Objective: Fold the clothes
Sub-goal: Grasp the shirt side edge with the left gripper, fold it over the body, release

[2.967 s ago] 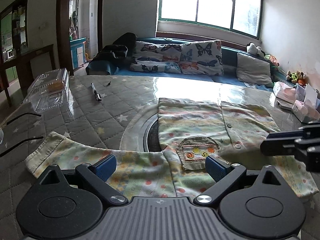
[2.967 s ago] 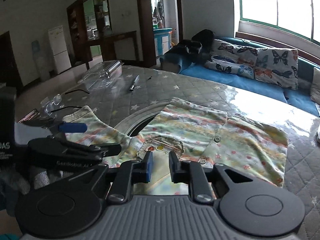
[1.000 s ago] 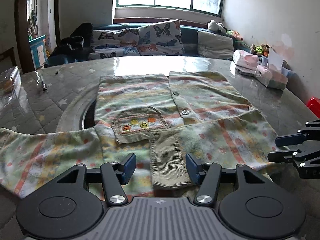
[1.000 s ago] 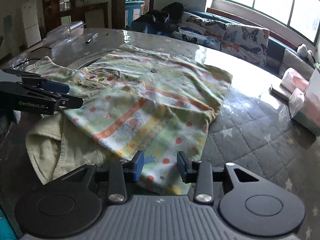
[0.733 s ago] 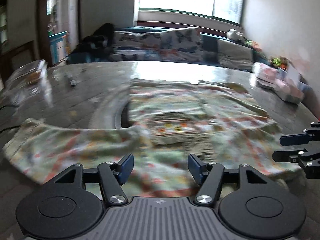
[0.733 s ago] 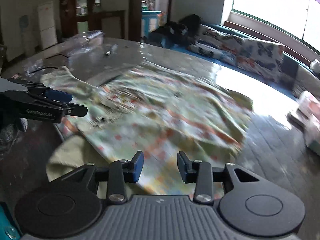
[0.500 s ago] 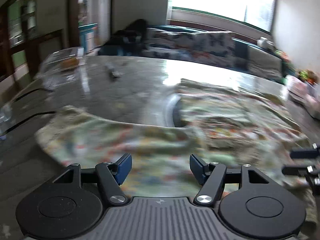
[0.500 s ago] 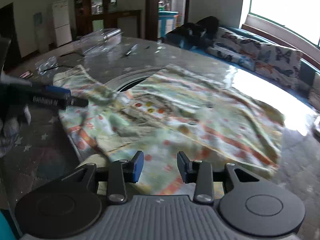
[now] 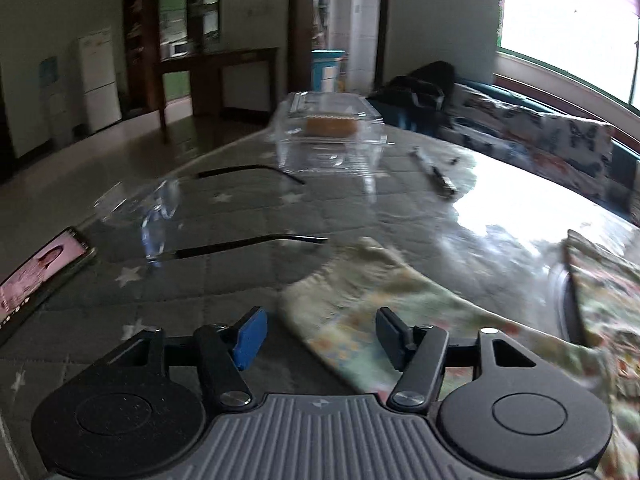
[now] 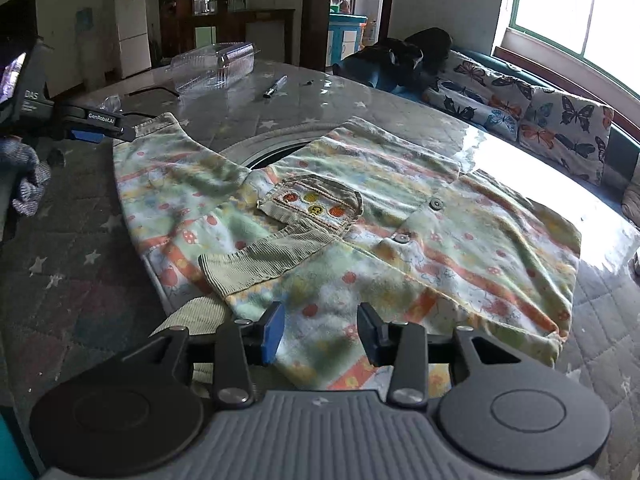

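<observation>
A pale green child's cardigan (image 10: 400, 216) with orange stripes and a patch pocket (image 10: 316, 204) lies flat on the quilted table. One sleeve is folded over the front, its ribbed cuff (image 10: 256, 264) toward me. My right gripper (image 10: 320, 332) hovers over the near hem, jaws opening, pads not pressing the cloth. The other sleeve (image 9: 372, 304) stretches out to the left. My left gripper (image 9: 320, 332) hangs over that sleeve's end, jaws closing, cloth below them but not pinched. From the right wrist, the left gripper (image 10: 116, 130) is beside the sleeve cuff (image 10: 160, 124).
Spectacles (image 9: 160, 216), a phone (image 9: 40, 268), a clear plastic box (image 9: 332, 128) and a pen (image 9: 436, 172) lie beyond the left sleeve. A round inset (image 10: 272, 152) shows under the cardigan. A sofa with butterfly cushions (image 10: 540, 120) is behind the table.
My left gripper has swung left from the cardigan's front to the end of the outstretched sleeve. The right gripper shifted left along the near hem, then held still.
</observation>
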Motion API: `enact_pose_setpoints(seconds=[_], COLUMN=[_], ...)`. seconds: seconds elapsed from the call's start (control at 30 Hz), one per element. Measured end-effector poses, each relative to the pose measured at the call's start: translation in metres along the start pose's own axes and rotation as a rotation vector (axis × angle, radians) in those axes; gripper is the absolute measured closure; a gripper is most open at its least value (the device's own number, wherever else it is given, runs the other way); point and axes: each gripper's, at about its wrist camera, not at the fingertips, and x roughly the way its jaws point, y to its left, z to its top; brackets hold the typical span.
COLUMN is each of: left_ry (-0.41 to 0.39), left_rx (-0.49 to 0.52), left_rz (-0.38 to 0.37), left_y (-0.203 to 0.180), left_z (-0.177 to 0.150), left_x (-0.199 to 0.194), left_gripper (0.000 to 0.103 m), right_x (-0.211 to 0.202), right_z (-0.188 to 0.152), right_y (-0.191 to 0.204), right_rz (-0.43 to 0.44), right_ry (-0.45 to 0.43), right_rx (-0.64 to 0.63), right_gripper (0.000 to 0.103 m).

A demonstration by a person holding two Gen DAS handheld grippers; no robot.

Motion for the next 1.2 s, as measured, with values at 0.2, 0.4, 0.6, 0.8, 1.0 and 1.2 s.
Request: enact_pose_setpoints(seconds=[0.2, 0.4, 0.6, 0.8, 1.0, 1.2], left_ry=[0.025, 0.012, 0.014, -0.021, -0.040, 0.033], left_rx=[-0.031, -0.035, -0.118, -0.104, 0.031, 0.152], left_rz=[-0.002, -0.019, -0.142, -0.346, -0.571, -0.748], left_y=[0.004, 0.006, 0.010, -0.024, -0.088, -0.150], left_z=[0.003, 0.002, 0.006, 0.016, 0.013, -0.015], left_x=[0.012, 0.014, 0.002, -0.046, -0.096, -0.119], left_gripper=[0.049, 0.074, 0.093, 0.093, 0.093, 0.094], right_x=[-0.003, -0.007, -0.013, -0.021, -0.030, -0.048], right_z=[0.001, 0.000, -0.004, -0.008, -0.015, -0.023], right_y=[0.000, -0.002, -0.006, -0.015, -0.032, -0.056], right_rz=[-0.004, -0.013, -0.024, -0.038, -0.055, -0.093], right_ry=[-0.005, -0.015, -0.024, -0.044, -0.064, -0.098], right_rx=[0.004, 0.021, 0.044, 0.084, 0.148, 0.236], right_gripper=[0.062, 0.062, 0.062, 0.062, 0.062, 0.062])
